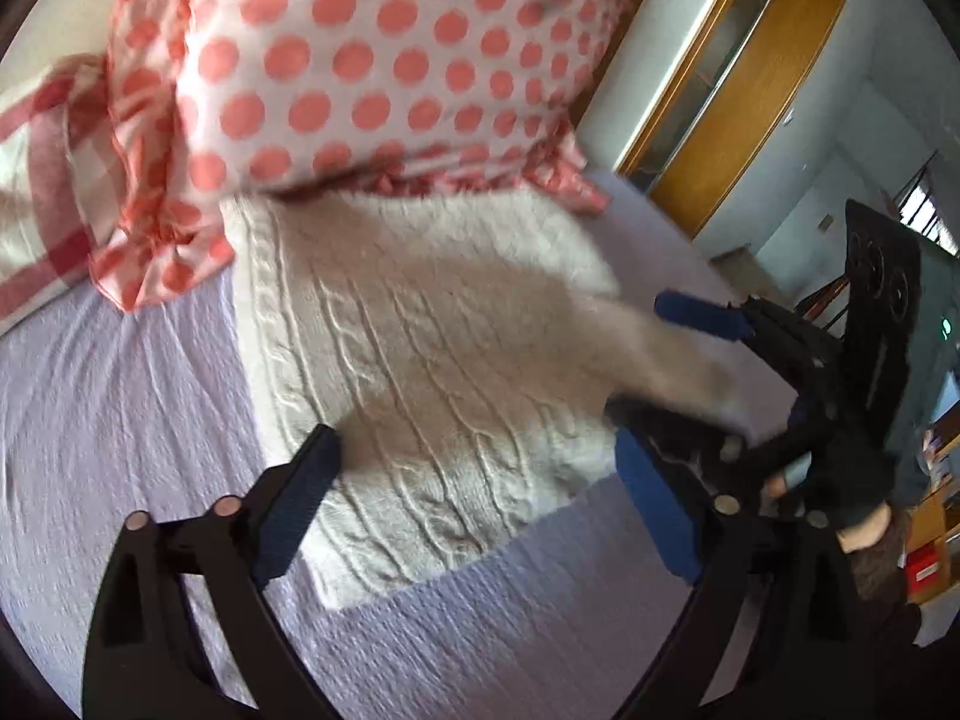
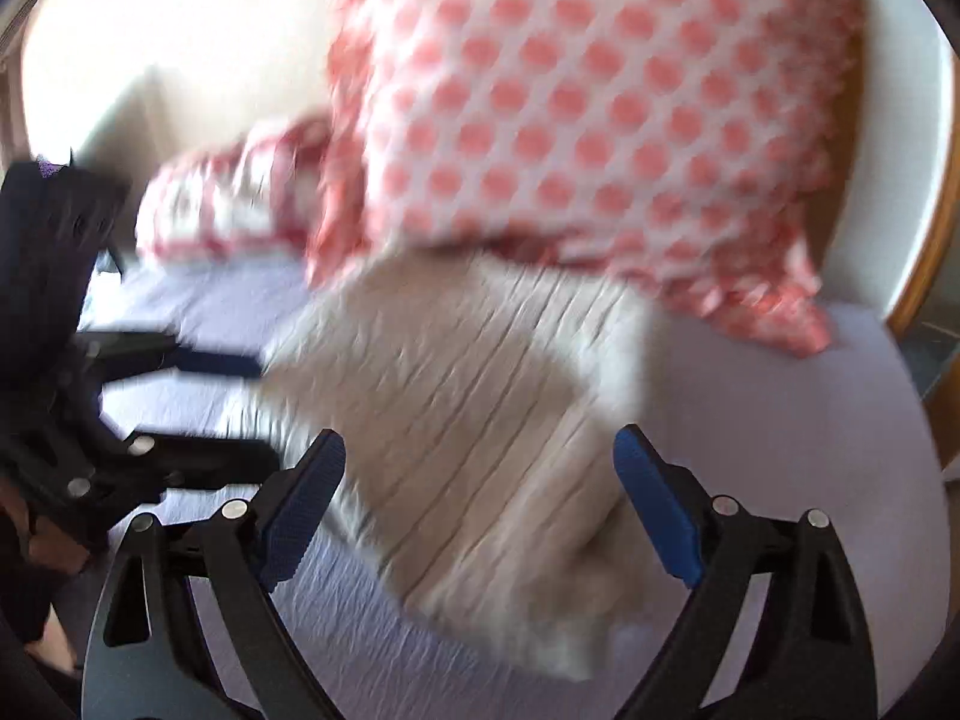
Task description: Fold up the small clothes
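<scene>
A cream cable-knit sweater point(image 1: 420, 372) lies folded on the lilac bedsheet point(image 1: 120, 420). My left gripper point(image 1: 474, 504) is open, its blue-padded jaws apart over the sweater's near edge, holding nothing. My right gripper point(image 1: 672, 372) shows at the sweater's right side in the left wrist view, jaws apart, with a blurred fold of sweater between or in front of them. In the right wrist view, which is blurred, the right gripper point(image 2: 480, 504) is open over the sweater point(image 2: 468, 420), and the left gripper point(image 2: 258, 408) is open at the sweater's left edge.
A pink polka-dot pillow point(image 1: 372, 60) lies just behind the sweater, touching its far edge; it also shows in the right wrist view point(image 2: 600, 108). A red-checked cloth point(image 1: 42, 192) lies at the left. A wooden door frame point(image 1: 738, 108) stands beyond the bed's right side.
</scene>
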### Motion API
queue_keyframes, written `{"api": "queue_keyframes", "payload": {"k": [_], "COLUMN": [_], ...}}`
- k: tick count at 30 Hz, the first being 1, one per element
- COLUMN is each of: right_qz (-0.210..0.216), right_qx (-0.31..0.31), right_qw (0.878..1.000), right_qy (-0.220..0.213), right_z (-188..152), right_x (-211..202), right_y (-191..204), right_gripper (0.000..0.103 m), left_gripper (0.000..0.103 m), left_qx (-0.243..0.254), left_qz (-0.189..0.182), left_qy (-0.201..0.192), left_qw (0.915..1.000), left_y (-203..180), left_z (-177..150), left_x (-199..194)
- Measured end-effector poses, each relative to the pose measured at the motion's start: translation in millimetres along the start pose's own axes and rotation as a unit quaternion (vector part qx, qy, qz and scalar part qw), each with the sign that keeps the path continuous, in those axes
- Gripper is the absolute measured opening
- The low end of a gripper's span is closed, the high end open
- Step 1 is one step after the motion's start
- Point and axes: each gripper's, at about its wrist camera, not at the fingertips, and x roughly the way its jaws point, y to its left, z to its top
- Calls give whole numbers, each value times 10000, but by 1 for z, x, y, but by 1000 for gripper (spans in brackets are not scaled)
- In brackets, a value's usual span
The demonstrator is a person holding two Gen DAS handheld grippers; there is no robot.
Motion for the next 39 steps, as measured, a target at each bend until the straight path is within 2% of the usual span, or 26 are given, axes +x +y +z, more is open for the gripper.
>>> {"api": "queue_keyframes", "payload": {"k": [2,3,6,8,10,11,15,18,20,21,22,25,28,29,32,37,39], "right_qz": [-208,-136,227,469,595,658,987,1176,1246,1278,1269,1696,1946,2023,2422,2875,2833], "right_qx": [0,114,678,1315,1875,2144,2695,2703,2677,2661,2647,2828,2953,2960,2882,2369,2130], "right_qw": [9978,9977,9971,9902,9803,9738,9547,9528,9531,9533,9540,9424,9342,9326,9261,9276,9340], "right_qy": [627,657,260,52,169,375,789,730,659,633,610,558,461,417,257,299,449], "right_z": [-10,-13,-7,-3,-4,-4,-10,-8,-8,-8,-9,-16,-19,-18,-11,-1,-1], "right_x": [31,35,16,10,18,30,61,66,68,70,70,75,69,67,56,59,72], "right_y": [-3,-7,-25,-52,-76,-89,-106,-105,-102,-101,-99,-101,-97,-96,-75,-13,10], "right_gripper": [94,94,94,96,97,97,97,93,85,78,62,44,39,38,36,35,35], "left_gripper": [94,94,95,95,95,95,96,96,93,90,83,69,45,41,38,38,44], "left_qx": [169,163,-97,-616,-1049,-1285,-1493,-1530,-1543,-1607,-1726,-1827,-1719,-1675,-1505,-1593,-1661], "left_qz": [92,47,26,121,14,-80,-74,-208,-283,-393,-566,-542,-530,-526,-328,-31,226], "left_qy": [-15,-46,-254,-243,-95,75,419,451,459,486,525,465,337,294,189,-67,-63], "left_qw": [9998,9998,9996,9977,9944,9917,9879,9870,9865,9850,9820,9806,9831,9840,9879,9872,9858], "left_y": [-6,-6,10,40,61,73,86,87,88,89,90,90,85,84,84,110,122], "left_z": [-2,-1,4,11,14,15,20,28,36,39,40,41,40,38,27,-1,-11], "left_x": [1,0,-13,-14,-7,4,34,44,53,59,65,68,53,43,14,-49,-57]}}
